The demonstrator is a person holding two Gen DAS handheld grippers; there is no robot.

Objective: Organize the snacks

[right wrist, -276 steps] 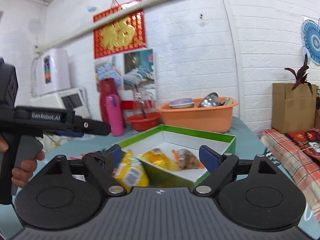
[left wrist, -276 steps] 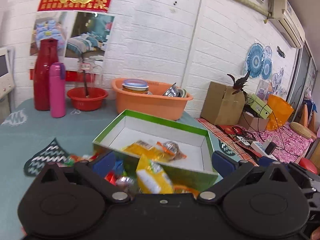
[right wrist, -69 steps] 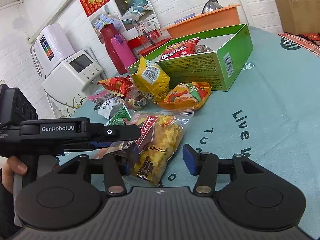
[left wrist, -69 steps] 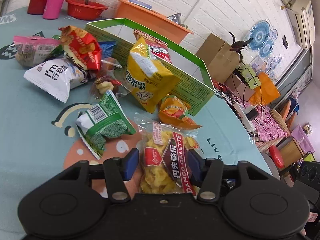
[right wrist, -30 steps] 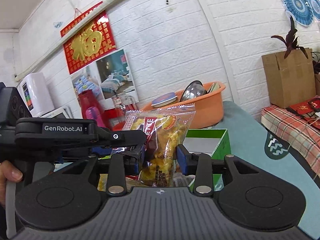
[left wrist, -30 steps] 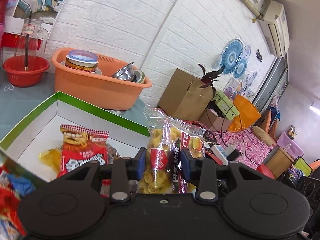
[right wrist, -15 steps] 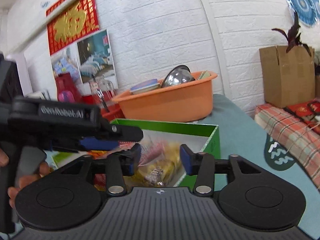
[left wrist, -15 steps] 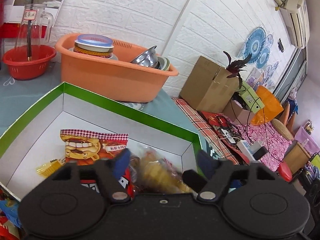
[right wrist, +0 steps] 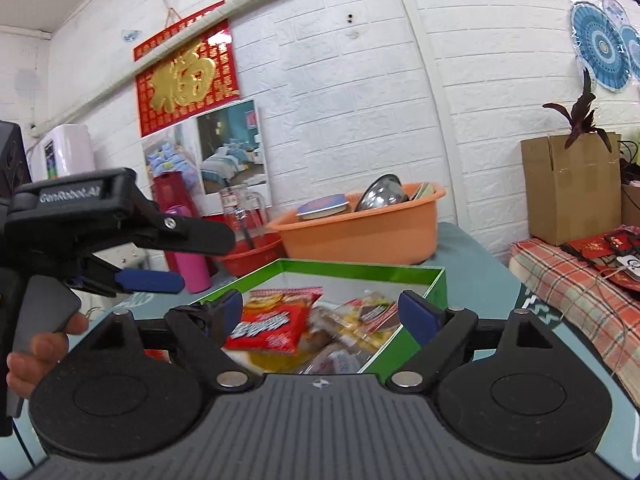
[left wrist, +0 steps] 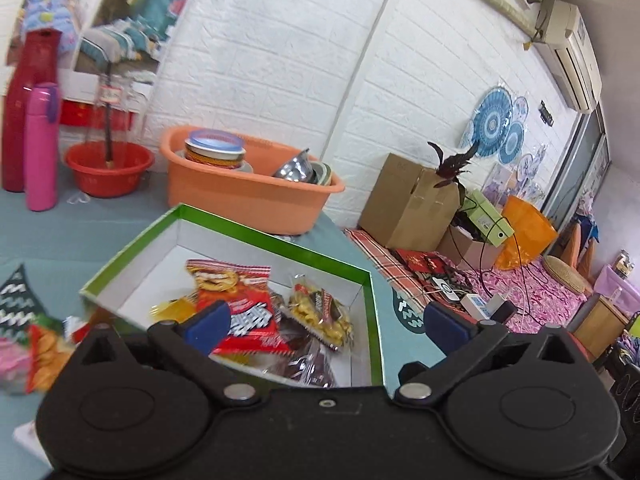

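Both grippers, left gripper (left wrist: 326,322) and right gripper (right wrist: 320,314), stand spread and empty, the right's jaws having just been opening; the clear snack bag (left wrist: 322,314) lies inside the green box (left wrist: 374,316). Back away level (avoid clipping its rim), then fetch 1 loose packet (left wrist: 46,342) beside it.

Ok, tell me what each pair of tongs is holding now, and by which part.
Nothing. The left tongs and right tongs both stand open and empty, the right having just opened; the clear bag of yellow snacks lies loose in the green box.
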